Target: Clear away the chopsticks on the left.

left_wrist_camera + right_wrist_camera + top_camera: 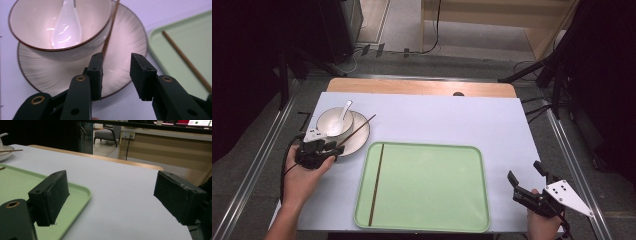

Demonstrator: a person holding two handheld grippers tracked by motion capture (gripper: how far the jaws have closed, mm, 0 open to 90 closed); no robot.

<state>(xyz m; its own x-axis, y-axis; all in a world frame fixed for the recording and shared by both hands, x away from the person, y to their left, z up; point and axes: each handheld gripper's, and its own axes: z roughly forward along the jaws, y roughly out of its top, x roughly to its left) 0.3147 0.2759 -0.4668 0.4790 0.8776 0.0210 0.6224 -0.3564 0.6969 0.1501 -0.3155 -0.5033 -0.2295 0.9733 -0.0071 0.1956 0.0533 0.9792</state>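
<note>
A white bowl (332, 121) with a white spoon (344, 112) in it stands on a ribbed plate (357, 139) at the table's left. One brown chopstick (358, 130) lies slanted across the plate beside the bowl. A second chopstick (376, 184) lies along the left side of the green tray (437, 185). My left gripper (334, 150) hovers at the plate's near edge, open, its jaws empty. In the left gripper view the gripper (116, 62) points at the plate (50, 67), with the chopstick (110, 35) just beyond the left jaw. My right gripper (524, 171) rests open right of the tray.
A pale sheet (452, 115) covers the table, with a wooden strip (422, 87) along the far edge. In the right gripper view the tray's corner (75, 192) lies under the left jaw. Dark stands and cables ring the table.
</note>
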